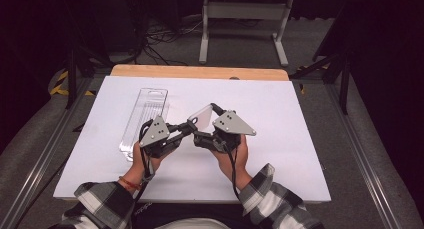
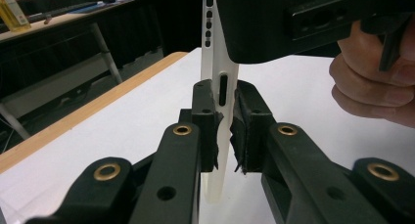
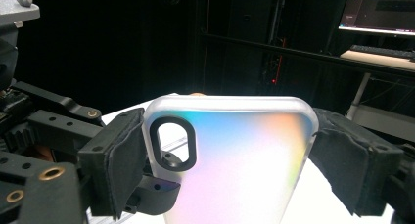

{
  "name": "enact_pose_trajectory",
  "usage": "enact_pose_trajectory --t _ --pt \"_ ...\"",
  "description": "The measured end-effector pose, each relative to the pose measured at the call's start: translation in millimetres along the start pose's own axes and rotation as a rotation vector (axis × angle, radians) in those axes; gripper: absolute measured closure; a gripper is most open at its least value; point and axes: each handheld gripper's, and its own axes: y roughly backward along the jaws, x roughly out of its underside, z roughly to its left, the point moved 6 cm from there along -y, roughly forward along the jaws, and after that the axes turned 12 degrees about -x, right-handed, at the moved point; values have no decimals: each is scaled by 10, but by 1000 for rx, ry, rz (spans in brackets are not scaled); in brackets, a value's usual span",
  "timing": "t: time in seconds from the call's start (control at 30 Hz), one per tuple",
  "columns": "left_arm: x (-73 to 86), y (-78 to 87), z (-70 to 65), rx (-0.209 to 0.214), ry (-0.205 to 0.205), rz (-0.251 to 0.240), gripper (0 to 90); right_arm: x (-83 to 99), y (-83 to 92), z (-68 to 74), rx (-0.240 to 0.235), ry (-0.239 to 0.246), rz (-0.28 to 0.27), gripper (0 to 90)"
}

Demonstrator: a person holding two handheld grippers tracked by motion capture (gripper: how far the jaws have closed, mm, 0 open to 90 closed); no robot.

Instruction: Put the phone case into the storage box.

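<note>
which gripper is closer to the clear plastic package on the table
Left. The left gripper sits just right of the clear package; the right gripper is farther right, beyond it.

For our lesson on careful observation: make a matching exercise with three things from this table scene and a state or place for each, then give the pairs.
1. phone case
2. clear plastic package
3. left tool

A. lies flat on the white table sheet
B. held up between both tools
C. shut on the case's thin edge

Pairs: 1-B, 2-A, 3-C
</note>
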Motion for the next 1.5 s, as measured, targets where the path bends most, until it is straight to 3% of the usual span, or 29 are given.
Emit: enact_pose_trajectory --t 0.23,0.73,0.97,1.03,1.17,1.5 --pt "-6 16 -5 4 -20 3 815 2 16 -6 -13 -1 3 170" --pt "-18 87 76 8 -13 -2 815 -27 111 -27 -39 11 2 173" --pt "-28 117 94 6 -15 -9 815 -8 198 -57 -49 44 11 176" --pt "-31 122 98 3 -32 -6 815 6 218 -69 -53 50 12 171" --pt "-34 134 96 9 -29 -4 815 46 253 -91 -55 84 24 170" --pt "-35 167 128 14 -19 -9 815 144 335 -141 -48 116 57 176"
